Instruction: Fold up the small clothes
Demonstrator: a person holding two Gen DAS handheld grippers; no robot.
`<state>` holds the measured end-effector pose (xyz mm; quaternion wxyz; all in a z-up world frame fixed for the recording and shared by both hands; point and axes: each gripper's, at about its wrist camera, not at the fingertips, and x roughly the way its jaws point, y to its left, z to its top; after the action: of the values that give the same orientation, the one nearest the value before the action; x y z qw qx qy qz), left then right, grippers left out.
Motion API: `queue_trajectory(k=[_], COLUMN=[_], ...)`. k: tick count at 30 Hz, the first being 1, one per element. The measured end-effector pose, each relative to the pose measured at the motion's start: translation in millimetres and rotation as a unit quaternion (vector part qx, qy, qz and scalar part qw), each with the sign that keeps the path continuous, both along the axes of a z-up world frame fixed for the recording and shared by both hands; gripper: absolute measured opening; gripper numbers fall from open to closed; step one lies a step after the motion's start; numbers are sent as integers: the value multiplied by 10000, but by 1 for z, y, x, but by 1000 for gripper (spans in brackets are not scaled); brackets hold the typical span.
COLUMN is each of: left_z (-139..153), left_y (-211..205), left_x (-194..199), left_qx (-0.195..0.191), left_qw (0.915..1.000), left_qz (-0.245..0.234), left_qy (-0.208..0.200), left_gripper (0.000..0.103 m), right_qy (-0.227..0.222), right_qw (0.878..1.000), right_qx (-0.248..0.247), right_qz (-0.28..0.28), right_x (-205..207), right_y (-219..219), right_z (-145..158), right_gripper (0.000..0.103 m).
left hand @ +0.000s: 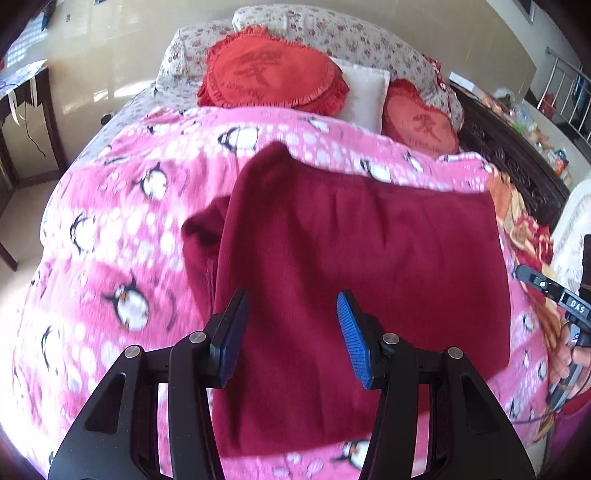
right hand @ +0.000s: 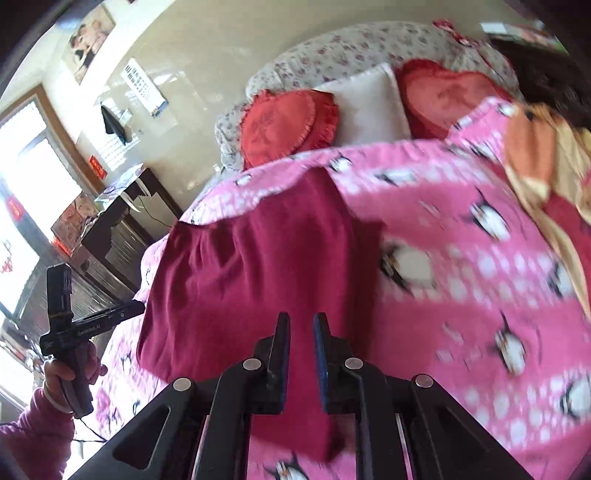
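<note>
Left gripper, nearest the lens in the left wrist view: jaws wide apart, empty, hovering above the near part of the dark red garment. Blue ribbed pads face inward across the gap.

Right gripper, right wrist view: jaws nearly together, a narrow slit showing between them. Whether cloth is pinched there cannot be told; the garment lies directly beyond and beneath the tips.

Garment: spread mostly flat on the pink penguin blanket that covers the bed, with one side doubled over so that a lower layer shows at its left edge in the left wrist view.

Background: two red heart cushions and a white pillow rest against the flowered bolster at the head of the bed. Both views show motion blur across the blanket.
</note>
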<state>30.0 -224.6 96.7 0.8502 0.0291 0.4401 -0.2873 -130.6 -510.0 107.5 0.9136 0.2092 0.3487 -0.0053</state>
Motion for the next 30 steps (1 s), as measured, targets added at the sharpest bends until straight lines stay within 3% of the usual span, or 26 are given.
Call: queue_trajectory(k=[4,11,15,21,22,24,25,27,30], left_z=[-3,-35,-49,-40,-38,-35,-33,-28,-25], left_y=[-15,-13,-2,0,2,7,8,11,19], left_x=[31,72,80,70,67,61,57,50,40], left_qx=[-7,215,-13,69,71,78,93,164,263], left_qw=[9997,9966,9955,9961,9960,9959,9960,9961,9955], left_qz=[226,779,851,827,842,851,852,852,895], left_qy=[-50,162,416,290,297,297,268,189,154], left_gripper=[49,49,51,50,50,50,50,50,51], right_qy=[-44,351,427,410,329,191,148,117,65], right_qw=[9993,9966,9965,9959,9970,9993,9998,9998,9982], right_qx=[-344,-432,-424,-480,-403,-125,-15,52,-299], right_qz=[-132,-604,-584,-647,-571,-280,-152,179,507], right_x=[61,118,125,112,110,110,111,118,132], right_y=[-6,-42,-55,-41,-35,-17,-8,17,58], right_z=[1,-27,-51,-20,-13,0,5,13,24], right_gripper=[11,11,11,11,13,28,42,44,44])
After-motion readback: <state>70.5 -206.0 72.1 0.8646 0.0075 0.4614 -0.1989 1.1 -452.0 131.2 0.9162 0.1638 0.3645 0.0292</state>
